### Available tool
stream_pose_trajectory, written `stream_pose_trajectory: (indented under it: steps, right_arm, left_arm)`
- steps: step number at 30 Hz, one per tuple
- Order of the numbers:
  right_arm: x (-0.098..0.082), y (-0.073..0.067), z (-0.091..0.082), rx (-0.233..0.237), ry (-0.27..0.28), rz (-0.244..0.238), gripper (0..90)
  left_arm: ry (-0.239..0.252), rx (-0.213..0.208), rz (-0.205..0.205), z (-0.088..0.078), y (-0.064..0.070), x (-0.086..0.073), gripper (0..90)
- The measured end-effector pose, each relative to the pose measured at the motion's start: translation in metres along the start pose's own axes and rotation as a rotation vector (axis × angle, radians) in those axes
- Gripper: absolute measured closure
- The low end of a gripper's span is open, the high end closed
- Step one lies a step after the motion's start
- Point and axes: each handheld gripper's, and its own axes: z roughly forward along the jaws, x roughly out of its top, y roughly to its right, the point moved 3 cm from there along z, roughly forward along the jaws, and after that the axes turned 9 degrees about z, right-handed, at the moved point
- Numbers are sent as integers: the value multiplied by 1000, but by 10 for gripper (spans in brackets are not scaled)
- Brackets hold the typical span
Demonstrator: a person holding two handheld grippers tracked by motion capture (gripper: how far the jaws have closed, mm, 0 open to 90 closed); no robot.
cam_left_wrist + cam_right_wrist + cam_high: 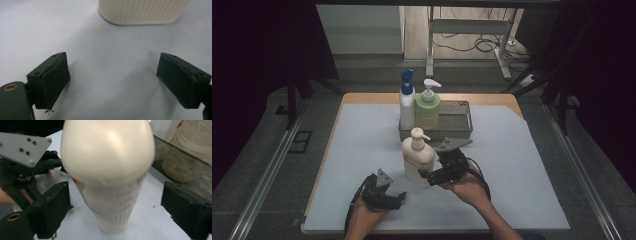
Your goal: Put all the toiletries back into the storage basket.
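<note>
Cream pump bottle (417,157) stood upright on the pale sheet (522,165), centre of high view, just in front of the metal tray (459,122).

R gripper (428,176) came in from the lower right at the bottle's base. In the right gripper view the bottle (110,195) sat between the jaws w/ a gap each side — jaws wide, pads not pressing, nothing held. Judged: lined up low on the body for a side grasp, where the ribbed base is narrowest and the bottle least likely to tip.

L gripper (394,199) rested low on the sheet, lower left of centre, apart from the bottle. Left gripper view: jaws wide open, empty, bottle base (143,12) at the top edge. Judged: parked clear, or ready to steady.

Tray held the blue-capped bottle (407,100) and green pump bottle (428,107), crowded at its left end — rest of the tray free, prob. room for a third.

Count: bottles 3 (2 in tray, 1 out); tray 1; grippers 2.
</note>
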Motion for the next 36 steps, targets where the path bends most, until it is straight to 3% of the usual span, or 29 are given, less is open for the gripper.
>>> stream_pose_trajectory:
  steps: [12, 18, 28, 36]
  right_arm:
    - [12, -12, 19, -13, -14, -36, 268]
    - [17, -14, 25, -45, -14, -55, 335]
    - [19, -11, 24, -21, -37, -46, 355]
    - [22, -12, 18, -30, -55, -49, 364]
  left_arm:
    - [3, 1, -4, 0, 0, 0, 106]
    - [-1, -1, 0, 0, 0, 0, 106]
    - [0, -1, 0, 0, 0, 0, 106]
    - [-2, -2, 1, 0, 0, 0, 106]
